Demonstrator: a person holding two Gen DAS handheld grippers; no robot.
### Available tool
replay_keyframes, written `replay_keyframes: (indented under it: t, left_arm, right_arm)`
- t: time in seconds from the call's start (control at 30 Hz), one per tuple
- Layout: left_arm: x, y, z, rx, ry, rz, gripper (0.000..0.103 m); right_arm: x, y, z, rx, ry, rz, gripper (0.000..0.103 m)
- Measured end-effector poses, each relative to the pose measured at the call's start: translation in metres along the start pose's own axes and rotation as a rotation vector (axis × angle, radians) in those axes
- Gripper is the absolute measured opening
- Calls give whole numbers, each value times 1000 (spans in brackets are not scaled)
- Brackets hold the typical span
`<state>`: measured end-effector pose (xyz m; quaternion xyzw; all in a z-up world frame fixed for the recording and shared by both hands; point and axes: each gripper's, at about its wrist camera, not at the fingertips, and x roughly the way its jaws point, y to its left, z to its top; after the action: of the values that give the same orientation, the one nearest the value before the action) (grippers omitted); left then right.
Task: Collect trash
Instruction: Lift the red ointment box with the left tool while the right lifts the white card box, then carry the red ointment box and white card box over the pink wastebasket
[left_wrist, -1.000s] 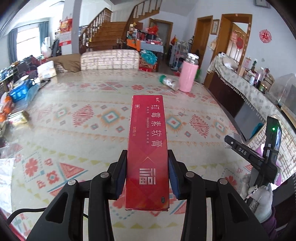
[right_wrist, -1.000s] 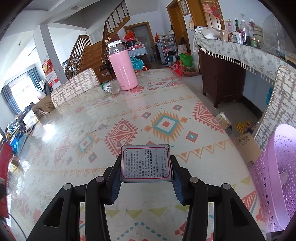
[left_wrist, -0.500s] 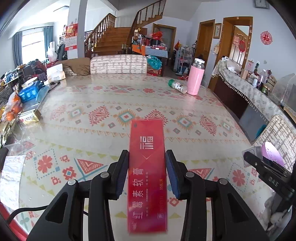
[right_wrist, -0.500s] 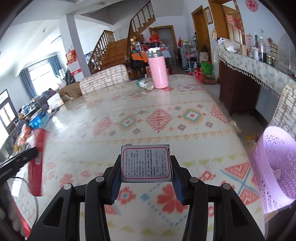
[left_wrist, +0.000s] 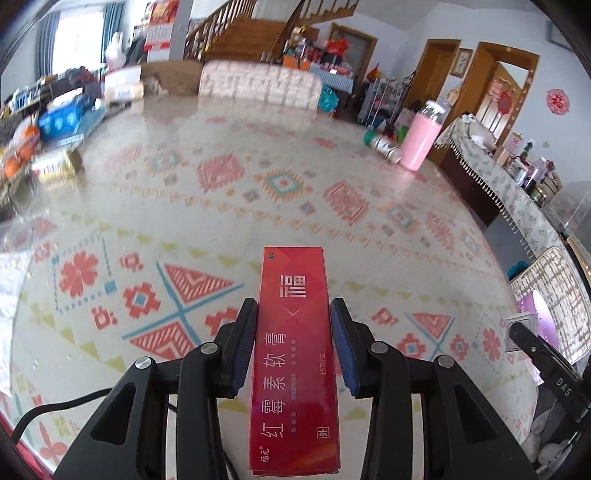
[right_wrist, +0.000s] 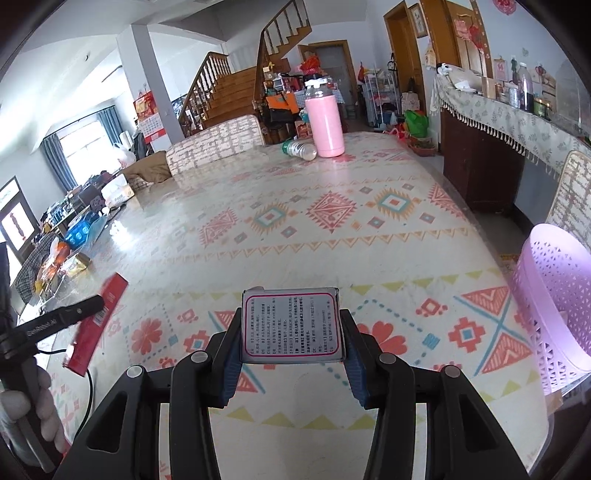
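Pink flask (right_wrist: 325, 125) on patterned table (right_wrist: 332, 236)

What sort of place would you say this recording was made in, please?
Most likely a family home's open living and dining area: a large table under a patterned cloth, a wooden staircase behind it, and a cluttered sideboard along the wall.

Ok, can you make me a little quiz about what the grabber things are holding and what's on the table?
1. True or false: the left hand-held gripper holds a long red box.
2. What stands upright beside the plastic bottle lying on its side? A) a pink flask B) a green mug C) a blue kettle
3. Fill in: the right hand-held gripper holds a small ____ box, and a purple basket waits at the table's edge.

Key: 1 true; 2 A; 3 white
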<state>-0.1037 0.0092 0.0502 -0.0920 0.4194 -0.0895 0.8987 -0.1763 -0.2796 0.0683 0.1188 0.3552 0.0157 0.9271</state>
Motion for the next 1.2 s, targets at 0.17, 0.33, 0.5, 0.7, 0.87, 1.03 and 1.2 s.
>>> replay_keyframes:
  t: [0.17,0.33,0.5,0.7,0.87,1.03,1.2]
  left_arm:
    - [16,8,-5,-20,51,6,39]
    - [27,5,-10,-12,81,8,39]
    - [21,-5,-13,25,54,34,39]
    - [-4,-35,-13,115,-13,64,39]
    - [-21,-68,-13,215,-65,79,39]
    - [-28,-99,-10,297,-93,62,39]
    - [-30,-134,-11,380,-109,39,39]
  right_arm:
    - [3,6,-2,-8,12,14,51]
    - [2,12,-5,-19,16,28,51]
    - [1,15,-7,-34,20,37,51]
    - [-2,12,-6,-27,14,41,51]
    - [-8,3,-7,-13,1,32,51]
    - [-15,-15,-7,20,-14,11,51]
    - [-25,-41,-7,68,-29,-11,51]
